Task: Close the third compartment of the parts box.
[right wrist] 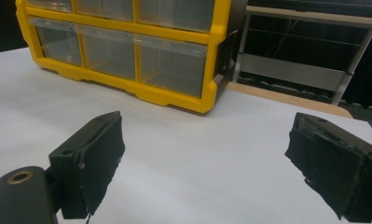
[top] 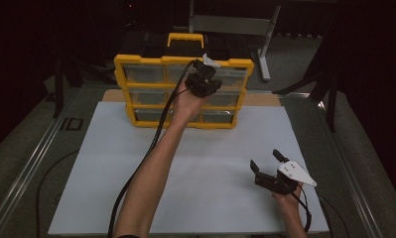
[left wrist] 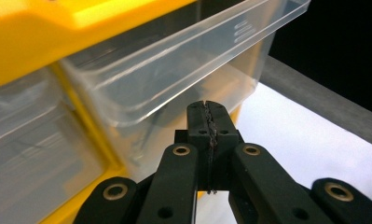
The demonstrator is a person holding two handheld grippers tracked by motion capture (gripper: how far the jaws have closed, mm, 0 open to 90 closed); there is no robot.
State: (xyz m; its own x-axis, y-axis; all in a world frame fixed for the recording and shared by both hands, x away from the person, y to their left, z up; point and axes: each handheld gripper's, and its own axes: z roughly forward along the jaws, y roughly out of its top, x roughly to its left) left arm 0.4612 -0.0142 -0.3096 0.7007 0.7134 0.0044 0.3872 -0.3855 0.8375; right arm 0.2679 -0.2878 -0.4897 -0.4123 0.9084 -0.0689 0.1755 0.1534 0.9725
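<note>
My left tool (left wrist: 207,122), pressed together, sits at a clear drawer (left wrist: 174,79) of the yellow organizer (top: 183,91) at the counter's (top: 195,168) far edge, my right tool (right wrist: 207,163) spread.

One yellow drawer organizer (top: 181,61) sits on the one white table (top: 200,168). I count nine clear drawers (top: 144,73) in it, three rows of three, plus one yellow carry handle (top: 185,36) up top. Two tools around: left tool (top: 203,79), right tool (top: 267,166).

The person's arm hides part of the yellow drawer cabinet (top: 136,64); its drawers' contents are too blurred to tell.
</note>
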